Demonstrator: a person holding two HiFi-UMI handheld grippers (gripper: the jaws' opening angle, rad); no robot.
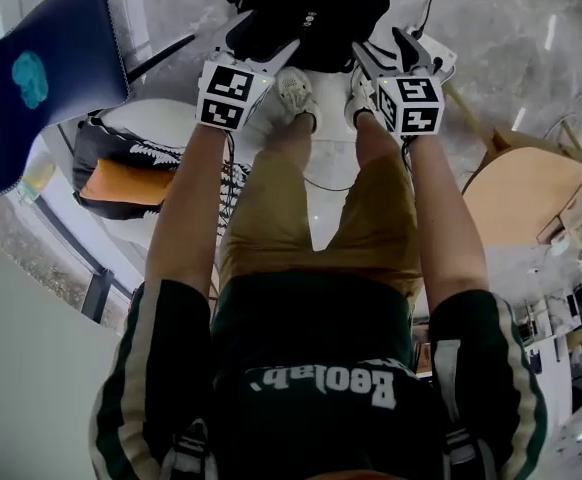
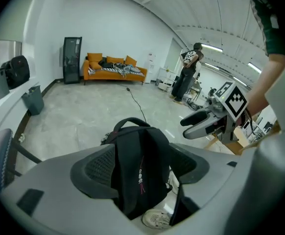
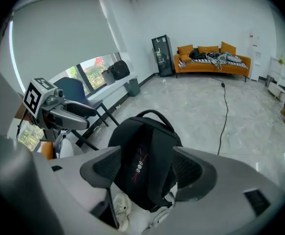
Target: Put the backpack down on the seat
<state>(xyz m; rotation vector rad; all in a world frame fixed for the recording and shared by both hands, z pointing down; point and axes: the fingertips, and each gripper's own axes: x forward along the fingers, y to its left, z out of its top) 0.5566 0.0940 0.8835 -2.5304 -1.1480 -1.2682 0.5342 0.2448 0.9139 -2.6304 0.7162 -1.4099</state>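
Backpack (image 1: 306, 13): black, upright, top handle up, straps facing the person. It sits just beyond the person's white shoes (image 1: 296, 93). Its base is hidden behind shoes and jaws, so I cannot tell whether it rests on the grey floor (image 1: 491, 28) or on the white surface under the feet.

Left gripper (image 1: 261, 56): jaws spread wide, pointing steeply down at the backpack. In the left gripper view one black strap shows in the gap, but the pads (image 2: 97, 166) are not pressing on it.

Right gripper (image 1: 391, 53): jaws also spread wide, pointing down at the same bag just beside the left one. In the right gripper view the backpack's body fills the gap and the pads (image 3: 190, 173) stand clear of it. Nothing is pinched by either.

Both bare forearms reach straight down in front of tan shorts.

Blue chair (image 1: 41, 78) is near the person's left side. A black-and-orange bag (image 1: 121, 173) lies on a white rounded surface below it.

Far wall: orange sofa (image 2: 114, 68) with clothes on it and a dark cabinet (image 2: 72, 60) beside it. A black cable (image 2: 135, 102) runs across the floor. Another person (image 2: 187, 72) stands well apart, at the room's far side.
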